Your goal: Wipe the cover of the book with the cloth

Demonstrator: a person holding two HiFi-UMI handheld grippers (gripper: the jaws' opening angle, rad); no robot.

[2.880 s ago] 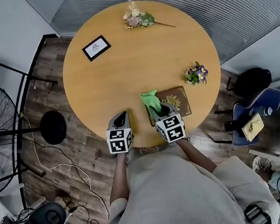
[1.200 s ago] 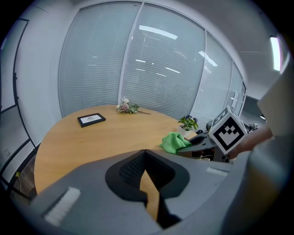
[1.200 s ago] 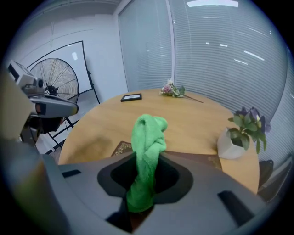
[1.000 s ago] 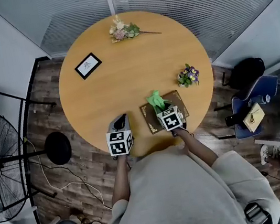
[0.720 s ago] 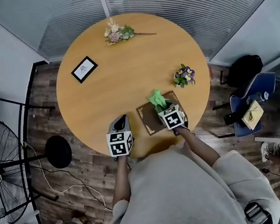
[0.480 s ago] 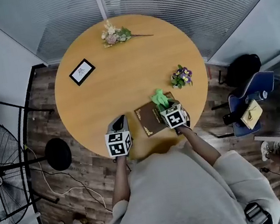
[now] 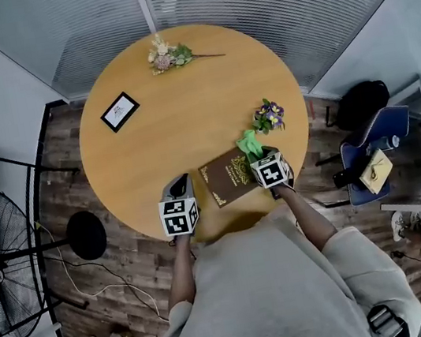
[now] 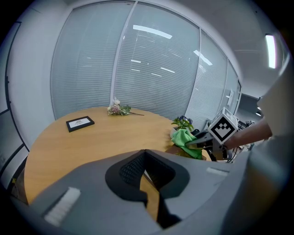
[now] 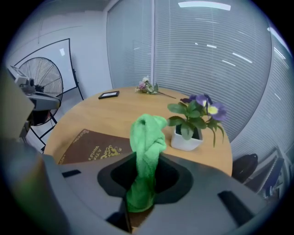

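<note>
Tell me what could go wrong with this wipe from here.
1. The potted plant stands close to the green cloth in the right gripper; a wide stroke might tip it.
2. The left gripper is off the book, which lies near the table edge, so it could slide.

head view: high, steeply down | gripper views: low, close, forward | shared: table, book

Bright green cloth, brown book with gold ornament, tan table, purple-flowered plant.
</note>
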